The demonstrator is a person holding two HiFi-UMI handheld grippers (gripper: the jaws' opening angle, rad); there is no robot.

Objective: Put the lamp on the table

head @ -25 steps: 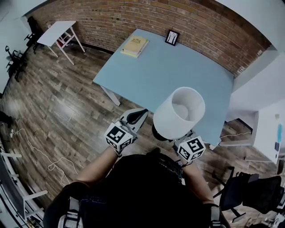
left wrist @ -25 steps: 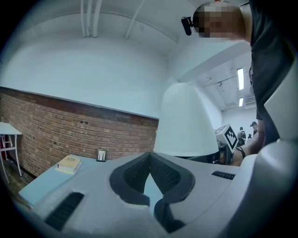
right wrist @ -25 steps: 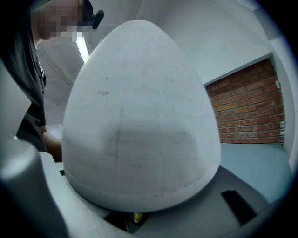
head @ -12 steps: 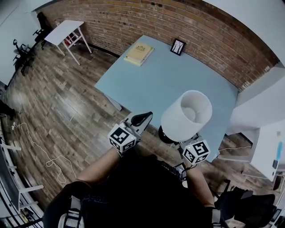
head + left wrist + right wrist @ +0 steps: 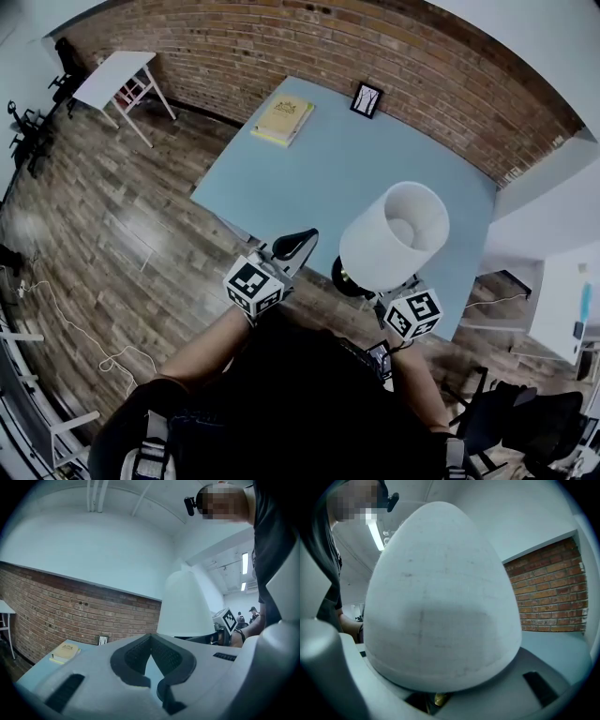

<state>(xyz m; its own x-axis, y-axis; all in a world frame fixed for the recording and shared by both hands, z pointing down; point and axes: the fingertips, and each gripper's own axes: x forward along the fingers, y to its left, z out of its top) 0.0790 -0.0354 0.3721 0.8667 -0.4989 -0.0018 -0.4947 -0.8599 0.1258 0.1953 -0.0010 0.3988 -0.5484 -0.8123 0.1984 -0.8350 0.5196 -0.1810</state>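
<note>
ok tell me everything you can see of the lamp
The lamp has a white, tapered shade, open on top with a bulb inside, and a dark round base. It is roughly upright, gripped below the shade by the right gripper, at the blue table's near edge.

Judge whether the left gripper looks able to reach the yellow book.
Probably not without stepping around: the left gripper, holding nothing, hovers at the near edge of the table, while the yellow book lies at its far edge. Nothing blocks the way.
</note>
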